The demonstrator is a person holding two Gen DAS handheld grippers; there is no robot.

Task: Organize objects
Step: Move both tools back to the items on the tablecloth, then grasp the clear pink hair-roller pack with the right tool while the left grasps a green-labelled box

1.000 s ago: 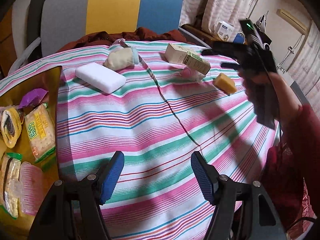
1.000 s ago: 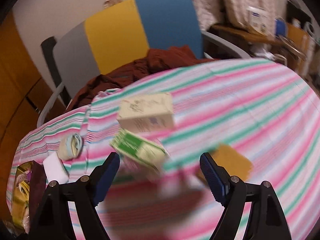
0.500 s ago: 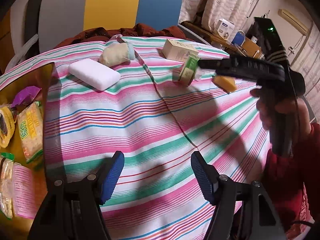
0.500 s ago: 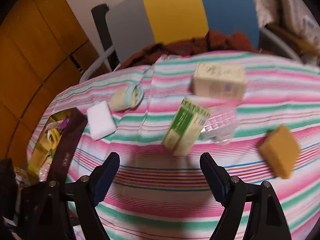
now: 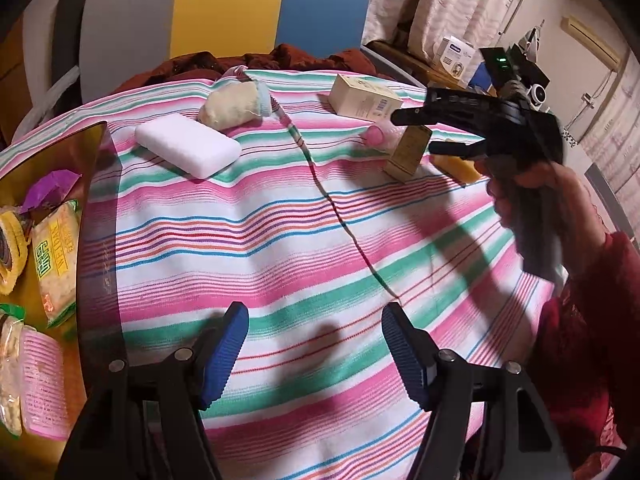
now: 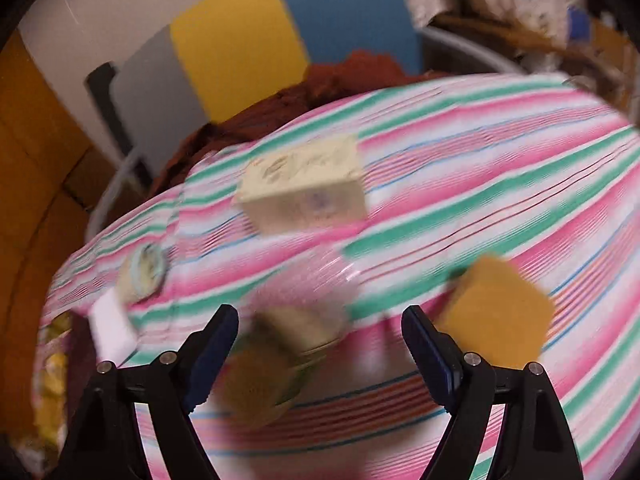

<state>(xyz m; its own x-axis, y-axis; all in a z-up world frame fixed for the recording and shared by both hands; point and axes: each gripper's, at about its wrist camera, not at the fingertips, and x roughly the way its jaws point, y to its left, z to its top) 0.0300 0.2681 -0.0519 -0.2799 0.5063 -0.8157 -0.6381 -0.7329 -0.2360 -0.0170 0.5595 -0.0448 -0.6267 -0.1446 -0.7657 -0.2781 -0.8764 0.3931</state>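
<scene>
Several snack packets [image 5: 54,248] already lie in the brown tray [image 5: 94,200] at the left edge of the left wrist view, so part of the sorting looks done, though whether that tray is the goal is my reading. Left of centre in the upper part of that frame a white block [image 5: 186,147] lies flat on the striped cloth [image 5: 280,248], and just above and right of it rests a rolled pale cloth [image 5: 236,104]; both sit well apart from the tray. Further right, a cream box [image 5: 364,94] lies near the top of the cloth, a pink crinkly wrapper [image 5: 378,136] below it, and a small green-and-tan carton [image 5: 408,152] stands tilted just beside the wrapper. At the far right a yellow sponge [image 5: 460,164] shows partly behind the tool. At least six things therefore seem left to move. The left gripper [image 5: 314,344] at the bottom of the frame hangs over bare cloth, its blue pads parted with nothing between them. The right gripper [image 5: 420,130], held by a hand [image 5: 536,184] at the right of the frame, reaches over the carton; its jaws have just been opening a little and stand wide. In the blurred right wrist view the carton [image 6: 272,360] lies between the spread fingers, nearer the left one, but the pads do not press on it. I judge that picking up the carton is the step in hand and not yet made.
</scene>
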